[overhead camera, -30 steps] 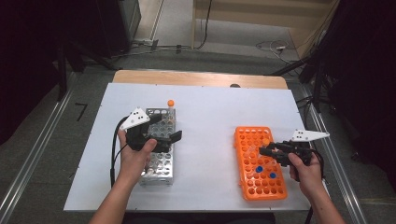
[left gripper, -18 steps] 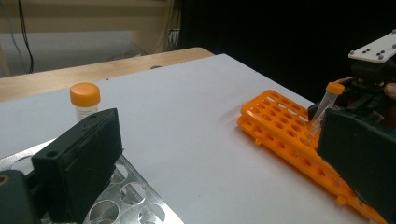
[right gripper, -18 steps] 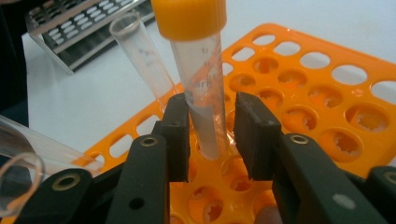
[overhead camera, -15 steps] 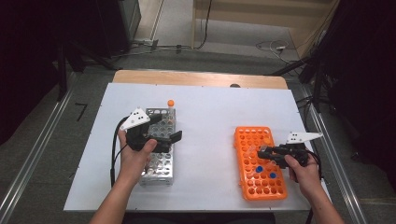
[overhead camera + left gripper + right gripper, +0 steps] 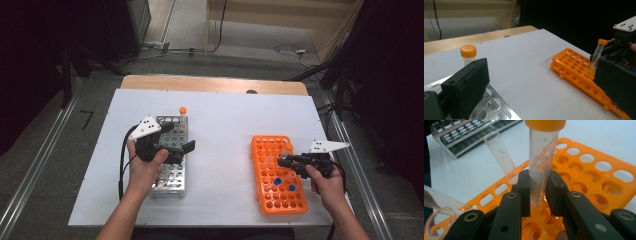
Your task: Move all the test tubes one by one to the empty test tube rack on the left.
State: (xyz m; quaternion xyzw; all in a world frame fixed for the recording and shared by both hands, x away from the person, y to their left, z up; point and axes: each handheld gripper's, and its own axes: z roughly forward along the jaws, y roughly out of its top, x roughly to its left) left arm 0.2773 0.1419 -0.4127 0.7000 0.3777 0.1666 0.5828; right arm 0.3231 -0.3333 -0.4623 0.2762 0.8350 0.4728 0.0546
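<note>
While I hold both grippers over the white table point(image 5: 225, 125), the scene reads so:

Orange rack point(image 5: 276, 175): lower right of the high view; a grid of round holes, holding an orange-capped tube point(image 5: 541, 157), open clear tubes that lean and two blue-capped ones point(image 5: 277, 181).

My right gripper point(image 5: 283, 161): its jaws have just been closing and now clamp the orange-capped tube low on its clear body, which stands in a rack hole (printed marks run up its side).

Metal rack point(image 5: 170, 165): left of centre in the high view, shiny perforated steel; one orange-capped tube point(image 5: 183, 111) stands at its far end.

My left gripper point(image 5: 189, 147): jaws wide apart, nothing between them, above the metal rack.

Around: bare white tabletop lies between the racks; a wooden edge point(image 5: 210, 84) runs along the table's far side.
</note>
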